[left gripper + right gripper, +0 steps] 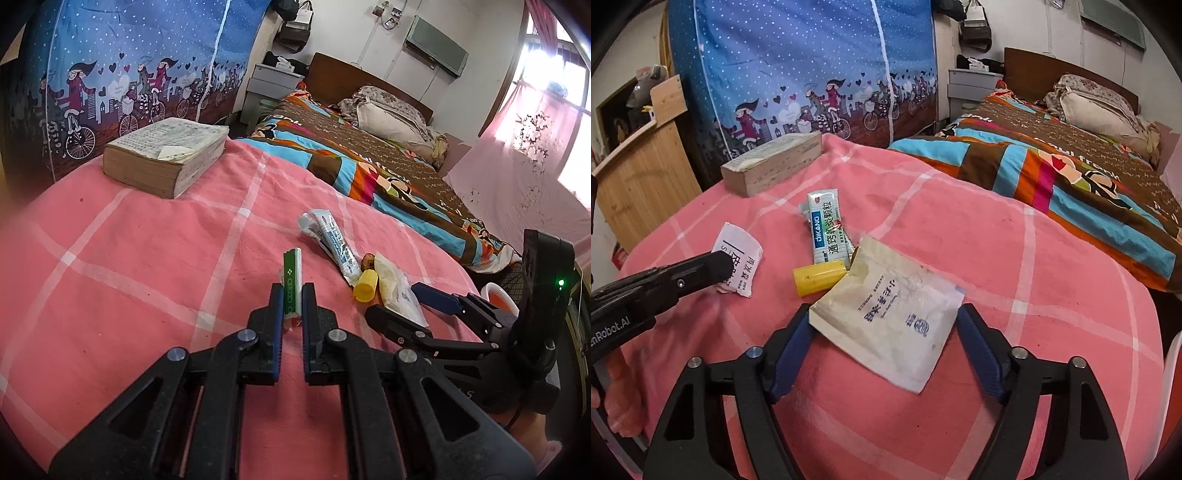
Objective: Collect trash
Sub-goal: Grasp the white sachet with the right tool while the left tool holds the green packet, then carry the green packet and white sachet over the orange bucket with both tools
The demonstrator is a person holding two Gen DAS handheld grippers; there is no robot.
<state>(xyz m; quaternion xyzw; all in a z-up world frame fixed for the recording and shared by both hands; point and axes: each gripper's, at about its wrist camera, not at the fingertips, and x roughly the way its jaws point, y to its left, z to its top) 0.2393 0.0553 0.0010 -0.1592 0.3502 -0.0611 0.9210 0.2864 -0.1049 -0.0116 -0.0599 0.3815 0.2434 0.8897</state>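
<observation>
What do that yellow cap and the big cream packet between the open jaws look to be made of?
The yellow cap looks like smooth moulded plastic: even colour, soft sheen, rigid round shape. The cream packet seems to be paper, perhaps film-lined: matte, stained along its edge, with flat printed text and a crimped border.

A small green-and-white packet (291, 284) stands on edge, pinched. At its 2 o'clock lie 2 overlapping sachets (824, 229), a yellow cap (819, 277) on its side, and a flat, stained white pouch (890, 314).
</observation>
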